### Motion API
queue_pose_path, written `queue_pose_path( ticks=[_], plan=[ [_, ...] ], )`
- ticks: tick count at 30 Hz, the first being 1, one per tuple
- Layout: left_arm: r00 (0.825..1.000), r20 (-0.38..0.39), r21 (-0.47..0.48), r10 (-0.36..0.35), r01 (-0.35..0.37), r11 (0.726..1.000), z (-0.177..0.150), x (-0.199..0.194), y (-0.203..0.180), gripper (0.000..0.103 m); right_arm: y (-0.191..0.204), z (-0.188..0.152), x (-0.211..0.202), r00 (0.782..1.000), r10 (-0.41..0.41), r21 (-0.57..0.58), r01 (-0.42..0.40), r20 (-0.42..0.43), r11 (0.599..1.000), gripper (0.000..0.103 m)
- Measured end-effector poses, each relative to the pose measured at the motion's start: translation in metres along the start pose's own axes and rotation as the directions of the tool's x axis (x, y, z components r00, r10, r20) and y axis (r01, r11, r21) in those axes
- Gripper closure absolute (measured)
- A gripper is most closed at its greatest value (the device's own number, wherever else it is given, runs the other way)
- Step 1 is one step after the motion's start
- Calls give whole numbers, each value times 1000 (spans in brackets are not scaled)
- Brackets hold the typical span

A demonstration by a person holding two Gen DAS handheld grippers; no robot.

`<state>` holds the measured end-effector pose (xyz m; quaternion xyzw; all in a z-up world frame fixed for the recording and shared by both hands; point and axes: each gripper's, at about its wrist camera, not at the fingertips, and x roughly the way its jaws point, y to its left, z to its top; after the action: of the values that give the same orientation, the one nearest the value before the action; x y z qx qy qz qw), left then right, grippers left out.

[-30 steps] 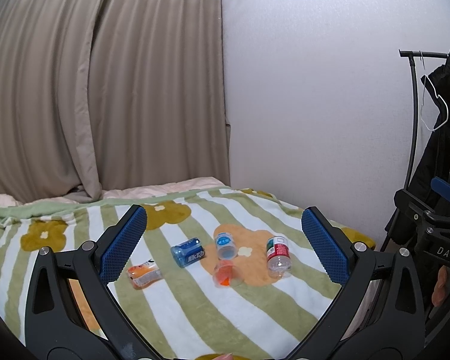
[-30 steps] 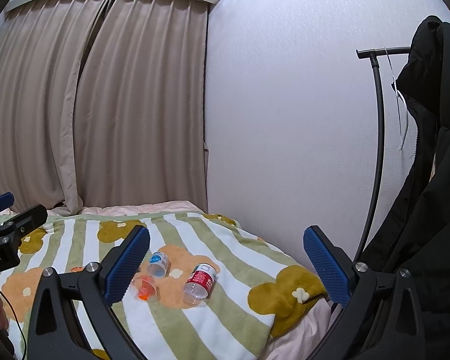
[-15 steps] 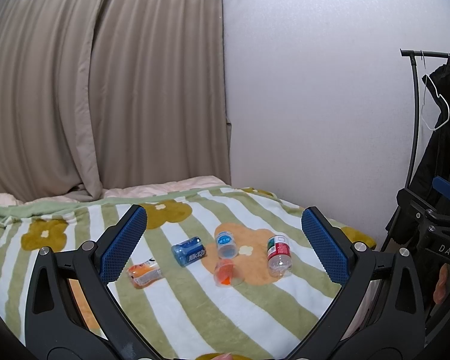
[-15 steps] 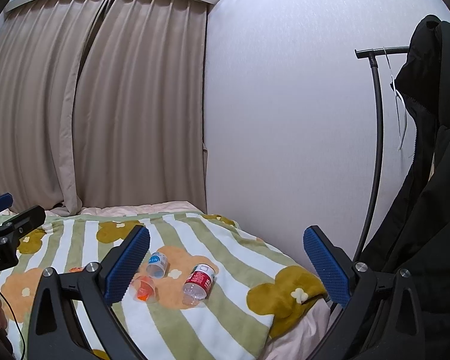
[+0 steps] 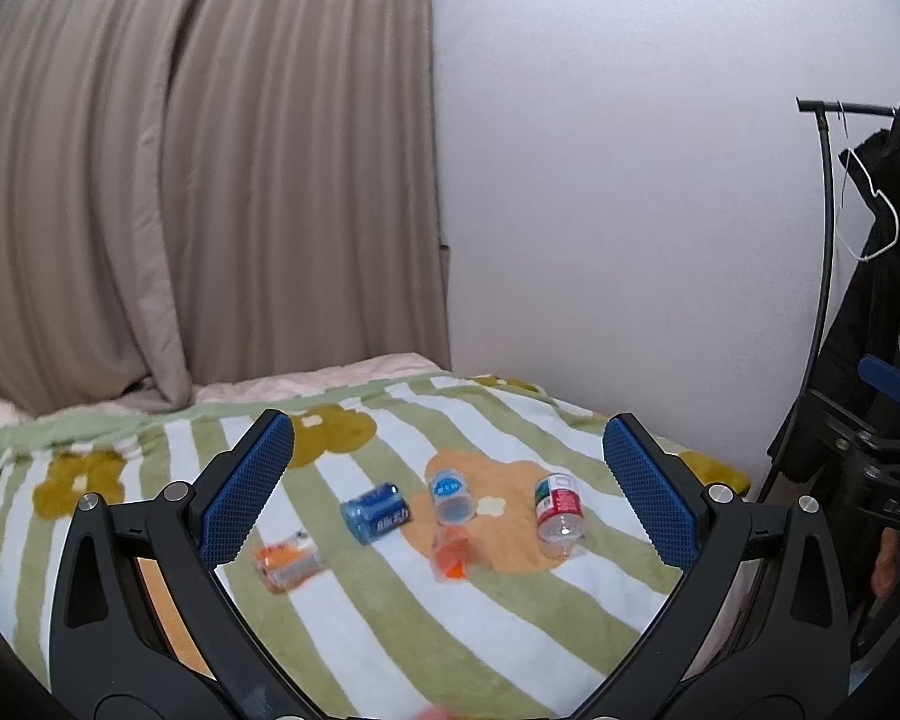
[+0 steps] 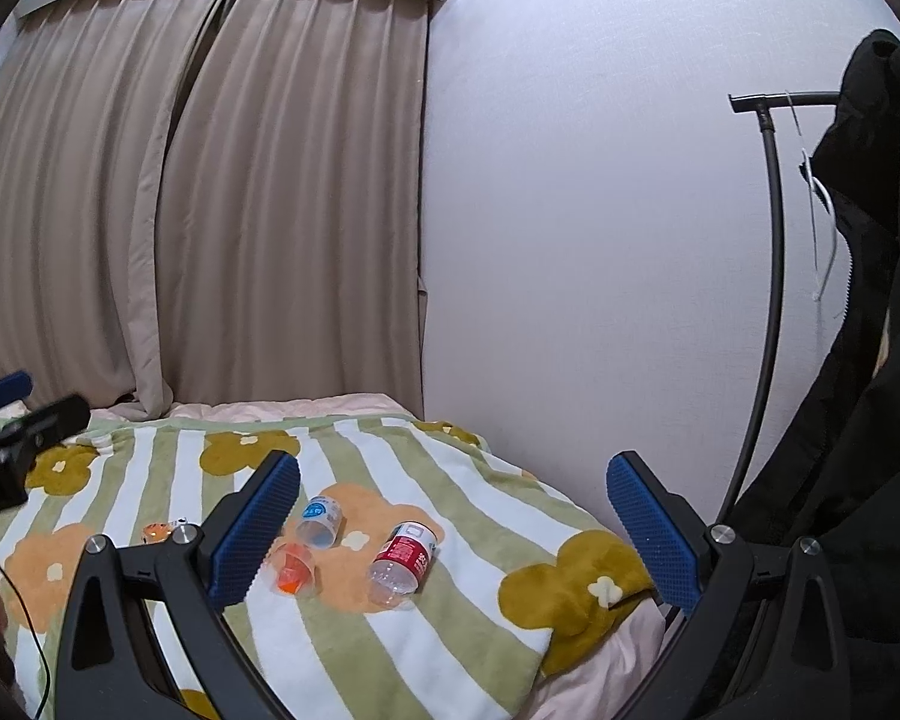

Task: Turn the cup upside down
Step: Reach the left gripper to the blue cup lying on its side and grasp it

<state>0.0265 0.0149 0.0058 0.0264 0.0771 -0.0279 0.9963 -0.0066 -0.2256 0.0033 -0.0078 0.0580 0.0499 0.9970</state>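
Over the last second almost nothing has shifted: my left gripper [image 5: 449, 483] and right gripper [image 6: 453, 525] still hover wide apart and empty, well short of the cups. The orange cup [image 5: 450, 553] lies on its side on the striped blanket [image 5: 390, 630], untouched, so flipping hasn't begun.

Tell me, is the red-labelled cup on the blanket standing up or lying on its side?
Lying on its side. The red-labelled cup rests lengthwise on the blanket, open clear end toward the camera, in both views.
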Motion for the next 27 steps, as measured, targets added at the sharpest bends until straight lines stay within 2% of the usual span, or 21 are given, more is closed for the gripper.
queue_pose_path(
  ticks=[3, 5, 6, 7, 8, 9, 12, 15, 17, 19, 21, 24, 27],
  plan=[
    [999, -39, 87, -5, 8, 996, 13, 43, 17, 0, 2, 0, 3, 1000, 14, -38, -14, 6, 999, 1],
    [989, -147, 173, -20, 45, 984, 15, 95, 30, 0, 4, -1, 8, 1000, 23, -68, -22, 6, 997, 1],
    [973, -225, 196, -57, 102, 975, 12, 126, 38, 0, 5, -1, 11, 1000, 25, -80, -25, -1, 996, 1],
    [959, -273, 204, -74, 132, 970, 9, 144, 42, 0, 4, -2, 12, 999, 29, -69, -30, -15, 997, 1],
    [928, -362, 225, -87, 177, 958, -1, 178, 48, 0, 5, -2, 14, 999, 29, -77, -30, -18, 997, 1],
    [912, -402, 238, -84, 193, 952, -8, 195, 50, 0, 5, -3, 17, 999, 31, -79, -33, -27, 996, 1],
    [832, -553, 275, -48, 237, 932, -49, 266, 63, 0, 4, -4, 31, 996, 53, -79, -59, -71, 995, 1],
    [773, -632, 243, -43, 250, 937, -82, 314, 76, 1, 12, -11, 59, 986, 101, -105, -116, -134, 988, 1],
    [750, -660, 235, -37, 253, 938, -101, 333, 82, 1, 21, -20, 81, 974, 149, -119, -170, -168, 978, 1],
    [722, -691, 235, -29, 263, 936, -118, 352, 87, 1, 34, -34, 105, 962, 188, -145, -219, -201, 965, 1],
    [706, -708, 237, -24, 269, 933, -128, 366, 90, 1, 51, -54, 131, 939, 243, -157, -286, -246, 945, 1],
    [681, -733, 251, -11, 285, 925, -145, 385, 91, 1, 68, -84, 166, 888, 316, -110, -370, -333, 923, 1],
    [654, -756, 266, 3, 303, 915, -161, 400, 91, 5, 84, -109, 192, 845, 354, -64, -411, -401, 909, 1]
  ],
)
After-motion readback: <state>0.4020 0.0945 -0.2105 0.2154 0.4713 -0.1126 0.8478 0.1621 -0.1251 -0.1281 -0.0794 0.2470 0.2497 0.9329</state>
